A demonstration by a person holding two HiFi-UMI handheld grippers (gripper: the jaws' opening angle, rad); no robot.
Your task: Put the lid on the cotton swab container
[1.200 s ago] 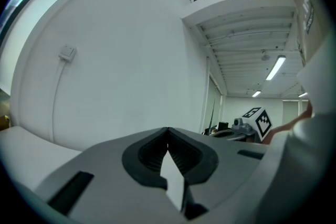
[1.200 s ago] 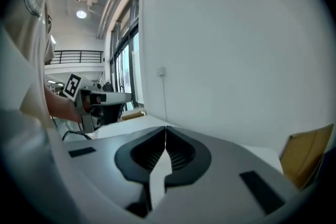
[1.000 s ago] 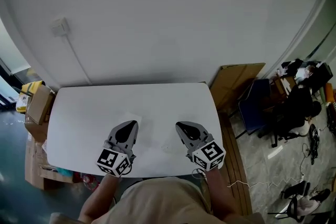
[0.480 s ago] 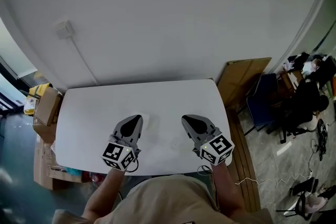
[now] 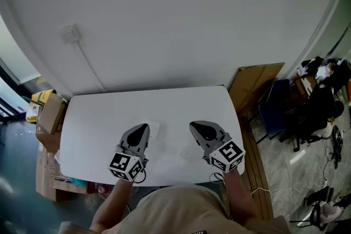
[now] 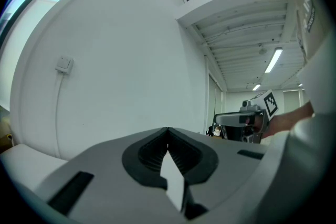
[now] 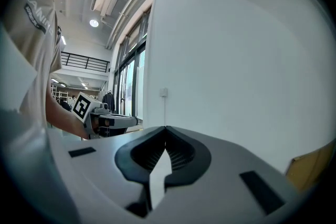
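Nearest: person's beige shirt (image 5: 175, 211) at the bottom edge of the head view, w/ both forearms reaching fwd over the near edge of the white tabletop (image 5: 98, 118). Left tool (image 5: 145, 127) and right tool (image 5: 193, 126) are held side by side, apart, tips pointing away from the person. Left tool (image 6: 168, 130): jaws clenched tip to tip, nothing btw them. Right tool (image 7: 166, 128): same, clenched and empty.

Just past the left tool's tip a faint pale patch (image 5: 154, 129) lies on the tabletop. It may be the container, but it's too washed out to tell. Lid can't be made out.

Farther: white wall w/ a socket (image 5: 70, 33) and a cable (image 5: 90, 66) running down from it. Cardboard boxes (image 5: 50, 112) at the tabletop's left end, a cardboard sheet (image 5: 252, 82) leaning at its right.
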